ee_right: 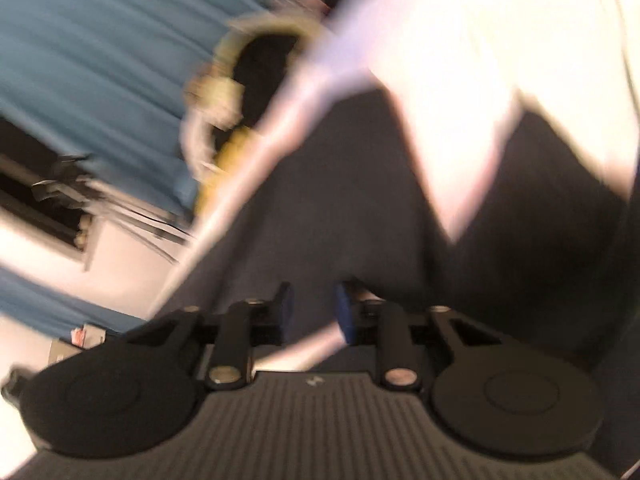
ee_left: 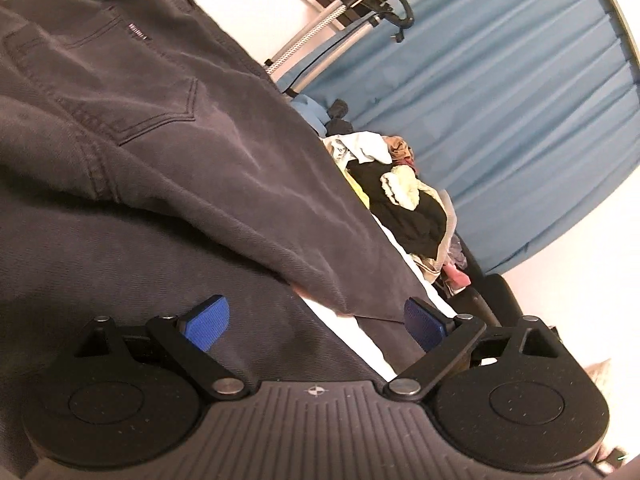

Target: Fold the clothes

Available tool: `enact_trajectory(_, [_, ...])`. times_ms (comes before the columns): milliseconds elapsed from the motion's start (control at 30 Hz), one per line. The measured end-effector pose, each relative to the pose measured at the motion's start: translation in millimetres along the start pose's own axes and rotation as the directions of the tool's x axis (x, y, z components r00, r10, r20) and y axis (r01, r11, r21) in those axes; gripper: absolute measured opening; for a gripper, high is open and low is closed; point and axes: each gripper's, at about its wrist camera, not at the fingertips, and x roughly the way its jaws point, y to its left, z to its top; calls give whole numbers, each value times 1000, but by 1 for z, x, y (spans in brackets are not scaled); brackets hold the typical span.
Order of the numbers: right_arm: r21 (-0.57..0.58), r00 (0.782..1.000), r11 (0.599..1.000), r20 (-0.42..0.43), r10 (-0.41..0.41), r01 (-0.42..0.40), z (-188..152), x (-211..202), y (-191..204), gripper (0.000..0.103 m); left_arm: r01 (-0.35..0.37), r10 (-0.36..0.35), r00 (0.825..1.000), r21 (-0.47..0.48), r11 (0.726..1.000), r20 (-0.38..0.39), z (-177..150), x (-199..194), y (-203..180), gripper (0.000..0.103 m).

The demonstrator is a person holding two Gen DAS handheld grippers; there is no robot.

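Dark grey jeans [ee_left: 160,140] lie spread over a white surface [ee_left: 344,328], back pocket showing at upper left. My left gripper [ee_left: 316,324] is open with blue pads [ee_left: 208,320] wide apart, just above the jeans where a folded edge crosses the white surface. In the blurred right wrist view the same dark jeans [ee_right: 340,208] fill the middle. My right gripper [ee_right: 314,312] has its blue pads [ee_right: 346,312] a narrow gap apart with nothing between them, right over the fabric.
A heap of mixed clothes [ee_left: 404,196] sits at the far edge of the white surface, also in the right wrist view [ee_right: 240,92]. A blue curtain [ee_left: 500,100] hangs behind. A metal rack with black hangers [ee_left: 360,8] stands at the top.
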Motion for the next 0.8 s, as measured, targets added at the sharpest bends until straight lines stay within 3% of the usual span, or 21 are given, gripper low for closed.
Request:
enact_trajectory(67, [-143,997,989,62,48,-39,2,-8,24,56,2,-2,1000,4,1000,-2,1,3,-2,95])
enact_trajectory(133, [-189,997,980,28,73,-66,7,7,37,60,-4,4,1000,-1,1000,-14,2,9,1,94])
enact_trajectory(233, [-137,991,984,-93,97,-110,18,56,47,64,-18,18,999,-11,1000,-40,2,19,7,94])
enact_trajectory(367, [-86,988,996,-154,3,-17,36,140,56,63,-6,6,999,-9,1000,-38,1,26,14,94])
enact_trajectory(433, [-26,986,1000,-168,-21,17,41,175,48,63,5,-4,1000,18,1000,-29,0,30,14,94])
enact_trajectory(500, [-13,987,999,-155,-34,33,45,186,34,62,14,-13,1000,42,999,-17,-3,34,15,94])
enact_trajectory(567, [-15,993,999,-104,-49,48,52,201,37,60,32,-32,999,75,997,-5,-5,38,15,94])
enact_trajectory(667, [-38,990,991,-54,-130,128,62,220,45,39,54,-55,999,127,990,0,-8,47,16,94])
enact_trajectory(700, [-38,984,985,-49,-170,168,64,228,45,16,56,-57,998,134,989,2,-8,49,17,94])
enact_trajectory(733, [-52,975,975,-44,-219,216,65,230,47,4,59,-61,998,139,989,5,-9,50,18,94])
enact_trajectory(800, [-71,970,968,-28,-241,239,67,226,52,3,70,-72,997,140,988,7,-9,51,19,94])
